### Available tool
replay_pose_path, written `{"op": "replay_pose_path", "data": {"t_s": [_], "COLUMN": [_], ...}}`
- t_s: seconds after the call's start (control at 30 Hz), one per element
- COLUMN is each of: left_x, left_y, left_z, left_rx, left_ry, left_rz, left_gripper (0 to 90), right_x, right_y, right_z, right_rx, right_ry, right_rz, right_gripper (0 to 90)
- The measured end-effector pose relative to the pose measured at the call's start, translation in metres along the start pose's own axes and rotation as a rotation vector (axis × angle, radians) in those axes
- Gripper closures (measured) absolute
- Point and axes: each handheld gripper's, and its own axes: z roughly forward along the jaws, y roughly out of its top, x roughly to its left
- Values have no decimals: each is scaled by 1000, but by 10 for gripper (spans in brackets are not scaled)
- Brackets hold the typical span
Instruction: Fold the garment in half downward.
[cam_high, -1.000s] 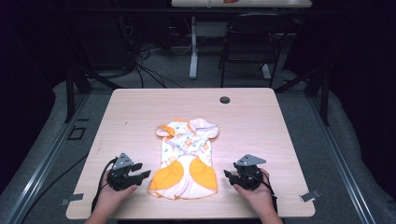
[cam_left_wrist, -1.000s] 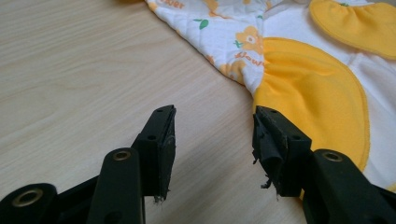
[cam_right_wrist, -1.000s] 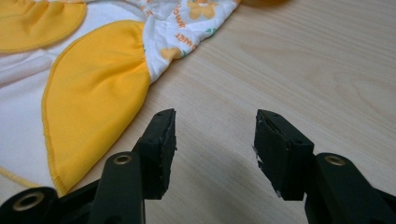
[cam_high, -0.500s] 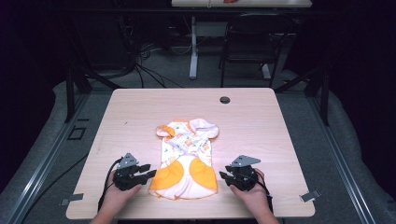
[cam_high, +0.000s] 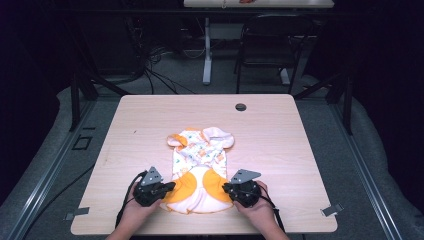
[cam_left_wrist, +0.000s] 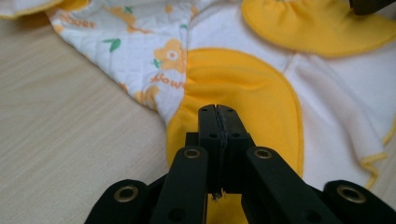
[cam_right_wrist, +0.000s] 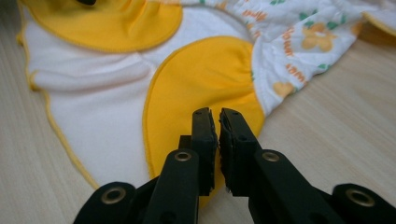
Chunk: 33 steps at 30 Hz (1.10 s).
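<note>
A small baby garment (cam_high: 200, 160), white with orange flowers and yellow panels, lies flat near the table's front edge. My left gripper (cam_high: 171, 186) is at its lower left hem. In the left gripper view its jaws (cam_left_wrist: 218, 112) have just been closing and now stand pressed together on the edge of a yellow panel (cam_left_wrist: 243, 84). My right gripper (cam_high: 226, 188) is at the lower right hem. Its jaws (cam_right_wrist: 217, 114) have just been closing too and now pinch the other yellow panel (cam_right_wrist: 201, 79), with a thin slit left between them.
The light wooden table (cam_high: 150, 120) has a black round grommet (cam_high: 240, 106) near its far edge. Bare wood lies left, right and beyond the garment. A dark chair (cam_high: 270, 40) and cables (cam_high: 155, 70) are on the floor behind the table.
Both hands slid inward to the garment's lower corners. Both grippers' jaws went from wide open to closed on the hem.
</note>
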Motion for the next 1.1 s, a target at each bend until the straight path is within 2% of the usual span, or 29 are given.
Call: {"op": "replay_pose_path", "data": {"t_s": [0.07,0.13,0.27,0.33,0.4,0.5,0.63,0.8,0.87,0.97,1.03,1.1], "left_x": [0,0,-2,-5,-7,-10,-16,-23,-18,-8,3,12], "left_y": [-2,-3,-5,-5,-5,-8,-11,-11,-5,11,25,35], "left_z": [3,2,1,-1,-3,-6,-11,-17,-20,-18,-9,1], "left_rx": [17,11,14,32,49,51,70,101,73,48,41,41], "left_ry": [1,-7,-27,-30,-38,-61,-93,-123,-127,-89,-61,-51], "left_rz": [8,-8,-28,-2,13,-8,-27,-15,-33,-15,-8,-19], "left_gripper": [895,893,888,885,884,884,885,881,858,855,853,878], "right_x": [3,4,5,5,5,6,14,25,25,17,6,-7], "right_y": [-1,-3,-6,-7,-7,-9,-12,-16,-13,4,18,33], "right_z": [4,6,5,4,2,-2,-10,-17,-20,-19,-13,-5], "right_rx": [30,48,53,53,75,99,138,161,167,148,122,120], "right_ry": [0,0,10,31,58,97,112,160,161,126,110,90], "right_rz": [-32,-52,-48,-27,-25,-13,-50,-61,-77,-111,-91,-77], "right_gripper": [838,839,839,841,842,848,851,841,824,836,870,885]}}
